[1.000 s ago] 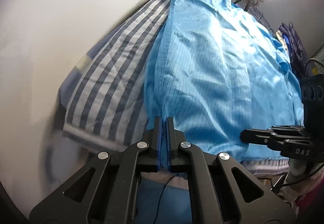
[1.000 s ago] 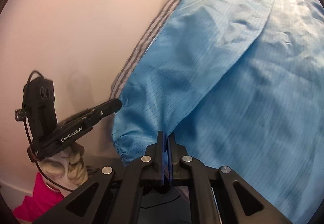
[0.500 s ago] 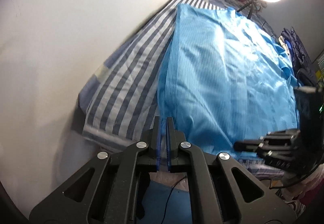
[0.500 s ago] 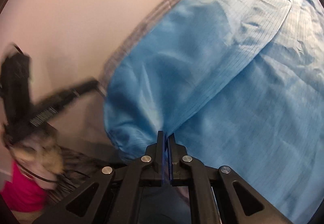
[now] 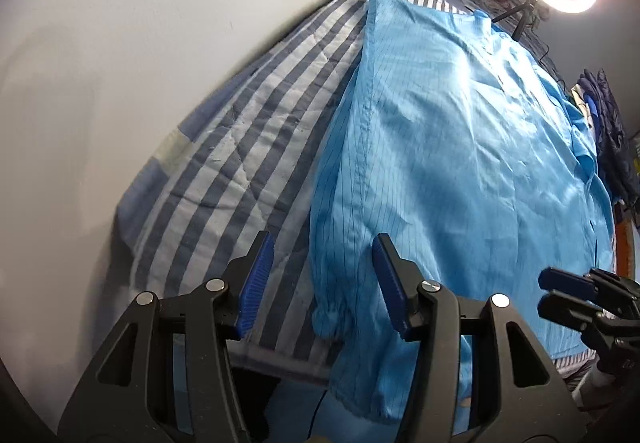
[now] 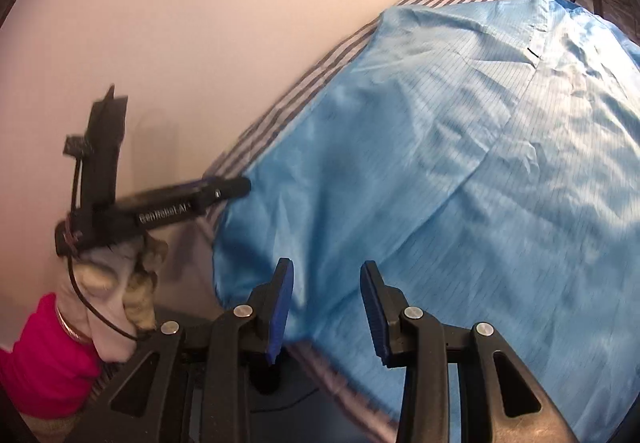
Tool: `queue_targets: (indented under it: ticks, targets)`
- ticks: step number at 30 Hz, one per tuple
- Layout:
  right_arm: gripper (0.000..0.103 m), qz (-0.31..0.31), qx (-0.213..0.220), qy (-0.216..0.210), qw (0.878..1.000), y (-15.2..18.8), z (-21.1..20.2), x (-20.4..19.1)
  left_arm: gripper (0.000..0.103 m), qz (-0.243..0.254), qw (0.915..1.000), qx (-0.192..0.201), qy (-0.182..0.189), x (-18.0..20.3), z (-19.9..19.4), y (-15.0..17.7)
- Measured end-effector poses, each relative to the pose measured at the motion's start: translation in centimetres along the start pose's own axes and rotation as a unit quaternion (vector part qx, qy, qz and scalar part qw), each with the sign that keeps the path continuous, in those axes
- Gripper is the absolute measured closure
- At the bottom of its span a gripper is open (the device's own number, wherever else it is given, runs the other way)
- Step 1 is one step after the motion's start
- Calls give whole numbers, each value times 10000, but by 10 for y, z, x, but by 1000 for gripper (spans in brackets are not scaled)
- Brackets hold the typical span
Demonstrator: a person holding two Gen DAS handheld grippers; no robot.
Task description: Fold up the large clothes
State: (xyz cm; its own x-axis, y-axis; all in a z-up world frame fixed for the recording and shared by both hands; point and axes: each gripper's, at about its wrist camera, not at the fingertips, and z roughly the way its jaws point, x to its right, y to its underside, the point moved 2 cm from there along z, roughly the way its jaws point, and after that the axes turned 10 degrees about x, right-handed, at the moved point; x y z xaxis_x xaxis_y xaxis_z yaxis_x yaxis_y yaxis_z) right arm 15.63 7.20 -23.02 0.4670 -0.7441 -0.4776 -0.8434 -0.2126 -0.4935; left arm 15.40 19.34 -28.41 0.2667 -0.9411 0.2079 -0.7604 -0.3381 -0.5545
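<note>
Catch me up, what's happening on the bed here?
A person with a gripper in each hand is folding a big blue garment laid out on a striped bedspread. Both the left gripper and the right gripper are opening, their pads clear of the fabric. A cuffed sleeve hangs over the near edge of the bed, between the left gripper's fingers but not pinched.

**One brand mark, partly blurred**

White lettering runs along the side of the left gripper (image 6: 224, 195), seen from the right wrist view. It reads roughly "GenRobot.AI", though motion blur smears the last letters. Nothing else here carries readable text.
</note>
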Motion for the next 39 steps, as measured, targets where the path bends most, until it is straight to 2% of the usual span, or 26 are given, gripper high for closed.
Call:
queue_targets:
  ticks: [5,6,7,8,10,12,14,16,20,22,26,28,30,33,35,39]
  targets:
    - [66,-154,278,442,9985,-15,25,2,53,-186,9995,-152,199,-4,14,-3]
    - [66,-121,337,476,9982,-18,30,5,58,-196,9994,-174,238,-3,15,-2]
    - [65,-81,383,505,9980,-19,35,8,79,-188,9992,-214,266,-3,18,-2]
    - [64,-58,391,542,9977,-23,39,10,94,-148,9991,-295,275,-1,22,-1]
    - [62,44,255,653,9975,-29,53,18,98,10,9995,-251,193,4,23,0]
    - [63,123,-37,590,9982,-28,70,20,100,190,9996,-132,152,8,16,0]
    - [63,-170,-329,686,9970,-25,83,16,101,260,9995,-16,157,10,10,-2]
    - [64,-423,-367,763,9955,-29,83,10,101,188,9996,56,185,8,6,-4]
    - [63,82,-95,520,9986,-50,70,14,101,59,9997,120,224,3,3,-5]
    - [61,196,-63,592,9980,-57,75,20,101,93,9996,187,215,6,0,-6]
    - [58,350,-482,720,9956,-53,101,32,101,196,9989,336,242,14,-7,-7]
    - [51,224,-511,643,9964,-52,103,30,101,221,9987,386,253,17,-9,-8]
    - [50,178,-602,647,9959,-55,103,26,101,220,9984,433,299,20,-12,-8]
    - [47,346,-484,416,9974,-79,96,23,102,263,9975,535,386,24,-19,-10]
    - [36,420,-377,401,9976,-99,94,23,101,358,9965,622,432,30,-25,-11]
    - [35,295,-230,499,9981,-143,95,17,102,485,9947,735,528,40,-34,-12]
